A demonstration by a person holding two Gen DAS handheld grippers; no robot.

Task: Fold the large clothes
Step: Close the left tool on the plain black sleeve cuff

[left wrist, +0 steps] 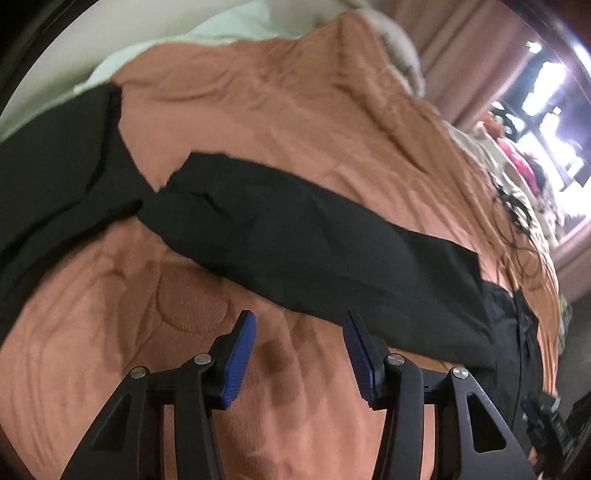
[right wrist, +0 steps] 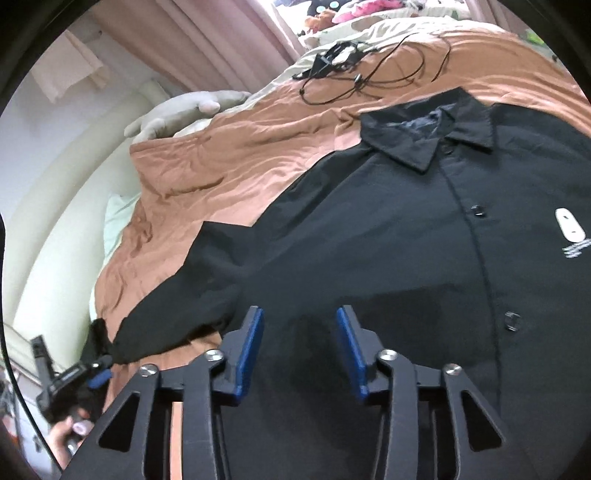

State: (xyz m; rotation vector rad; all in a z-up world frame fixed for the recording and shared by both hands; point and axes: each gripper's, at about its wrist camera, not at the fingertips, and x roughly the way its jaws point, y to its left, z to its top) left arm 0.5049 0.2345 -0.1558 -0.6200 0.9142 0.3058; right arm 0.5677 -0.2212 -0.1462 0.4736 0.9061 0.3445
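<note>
A black button-up shirt with a collar and a white chest logo lies flat, front up, on an orange-brown quilt. Its sleeve stretches across the quilt in the left wrist view. My left gripper is open and empty, just above the quilt, close to the sleeve's near edge. It also shows in the right wrist view, low at the left beside the sleeve cuff. My right gripper is open and empty, hovering over the shirt's lower body.
A tangle of black cables lies on the quilt beyond the collar. A grey plush toy and pale green bedding sit at the bed's edge. Pink curtains hang behind.
</note>
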